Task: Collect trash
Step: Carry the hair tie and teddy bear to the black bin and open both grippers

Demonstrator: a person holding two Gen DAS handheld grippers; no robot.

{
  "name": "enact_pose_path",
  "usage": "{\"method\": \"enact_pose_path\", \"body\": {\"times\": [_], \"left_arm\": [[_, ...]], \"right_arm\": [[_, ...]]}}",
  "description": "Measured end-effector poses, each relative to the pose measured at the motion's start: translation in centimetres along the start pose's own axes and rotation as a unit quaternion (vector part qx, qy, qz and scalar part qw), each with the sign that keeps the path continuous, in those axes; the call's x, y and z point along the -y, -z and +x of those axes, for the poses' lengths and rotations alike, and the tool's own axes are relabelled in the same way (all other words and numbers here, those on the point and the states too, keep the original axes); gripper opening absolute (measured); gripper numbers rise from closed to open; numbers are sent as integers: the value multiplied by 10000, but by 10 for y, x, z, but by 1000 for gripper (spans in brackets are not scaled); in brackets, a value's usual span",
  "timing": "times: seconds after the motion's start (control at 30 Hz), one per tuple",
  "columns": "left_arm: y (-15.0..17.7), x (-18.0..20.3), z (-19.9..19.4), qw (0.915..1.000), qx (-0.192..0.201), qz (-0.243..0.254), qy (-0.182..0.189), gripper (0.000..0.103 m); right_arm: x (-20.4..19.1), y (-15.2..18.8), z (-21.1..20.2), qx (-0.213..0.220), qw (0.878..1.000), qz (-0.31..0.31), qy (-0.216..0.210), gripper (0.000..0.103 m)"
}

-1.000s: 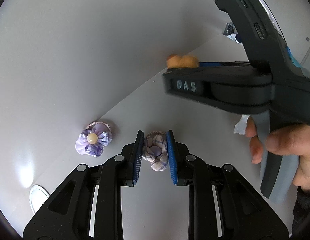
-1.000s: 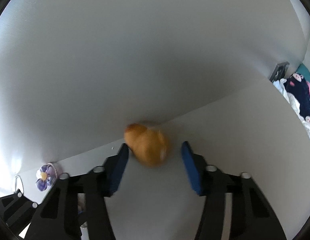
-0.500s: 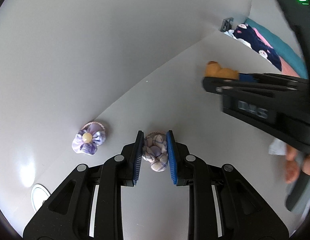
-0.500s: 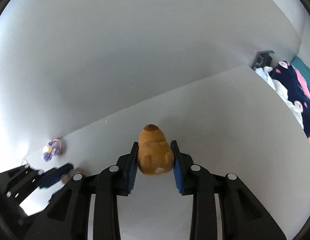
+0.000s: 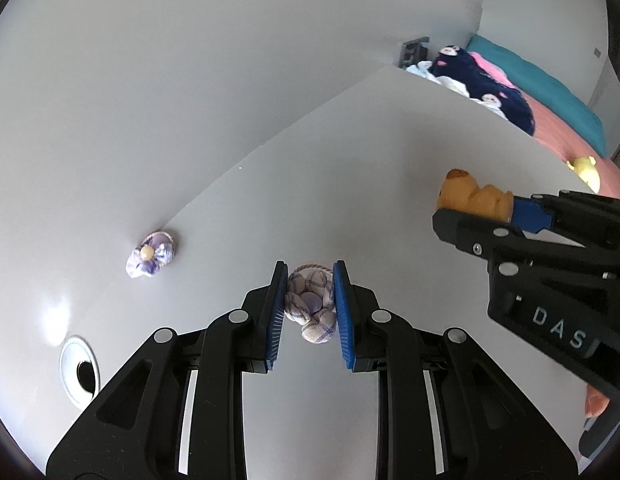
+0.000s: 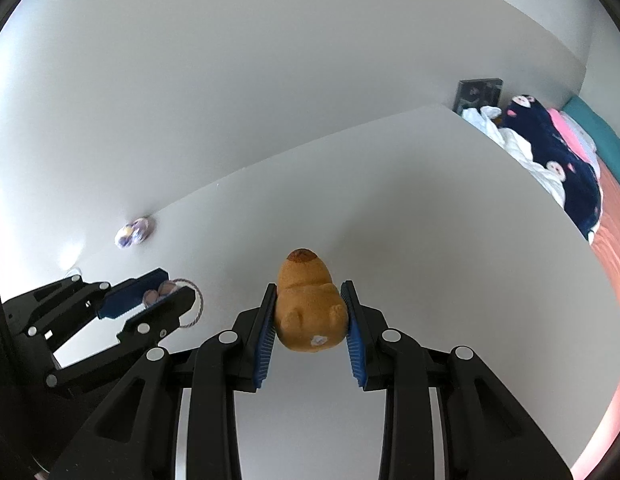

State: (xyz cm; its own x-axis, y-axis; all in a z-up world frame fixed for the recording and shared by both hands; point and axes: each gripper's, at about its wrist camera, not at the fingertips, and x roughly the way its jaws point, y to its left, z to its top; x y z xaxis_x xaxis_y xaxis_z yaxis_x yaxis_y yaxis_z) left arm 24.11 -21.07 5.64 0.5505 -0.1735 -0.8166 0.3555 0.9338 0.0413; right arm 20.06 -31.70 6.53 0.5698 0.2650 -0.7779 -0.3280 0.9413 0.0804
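My left gripper (image 5: 310, 280) is shut on a purple plaid fabric hair tie (image 5: 310, 300), held just above the white table (image 5: 350, 184); it also shows in the right wrist view (image 6: 160, 294). My right gripper (image 6: 310, 296) is shut on an orange plush bear toy (image 6: 308, 312). In the left wrist view the right gripper (image 5: 470, 212) sits at the right with the toy (image 5: 470, 196) sticking out of it. A second purple fabric flower hair tie (image 5: 151, 254) lies on the table by the wall, left of my left gripper.
A round cable hole with a white rim (image 5: 80, 368) is in the table at the left. A bed with teal, pink and navy bedding (image 5: 530, 96) lies beyond the table's right edge. A small dark object (image 6: 478, 94) stands at the far corner.
My right gripper closed on the orange plush toy and moved right and lower in the left wrist view. My left gripper stayed shut on the plaid hair tie.
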Motion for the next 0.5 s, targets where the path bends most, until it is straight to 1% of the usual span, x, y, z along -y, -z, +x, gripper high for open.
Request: {"method": "enact_pose_path", "body": {"times": [0.1, 0.13, 0.23, 0.33, 0.5], "left_arm": [[5, 5, -14, 10000, 43, 82, -2, 23], [6, 6, -17, 9999, 49, 91, 11, 23], [14, 14, -30, 9998, 85, 179, 12, 23], [22, 25, -44, 9996, 116, 258, 61, 23], [39, 60, -71, 9983, 203, 522, 185, 23]], "right_arm": [[5, 7, -11, 35, 10000, 41, 0, 33], [0, 13, -19, 52, 10000, 48, 0, 33], [1, 27, -38, 118, 9999, 77, -5, 33], [9, 40, -55, 203, 9997, 157, -6, 33], [27, 74, -92, 351, 9988, 351, 38, 33]]}}
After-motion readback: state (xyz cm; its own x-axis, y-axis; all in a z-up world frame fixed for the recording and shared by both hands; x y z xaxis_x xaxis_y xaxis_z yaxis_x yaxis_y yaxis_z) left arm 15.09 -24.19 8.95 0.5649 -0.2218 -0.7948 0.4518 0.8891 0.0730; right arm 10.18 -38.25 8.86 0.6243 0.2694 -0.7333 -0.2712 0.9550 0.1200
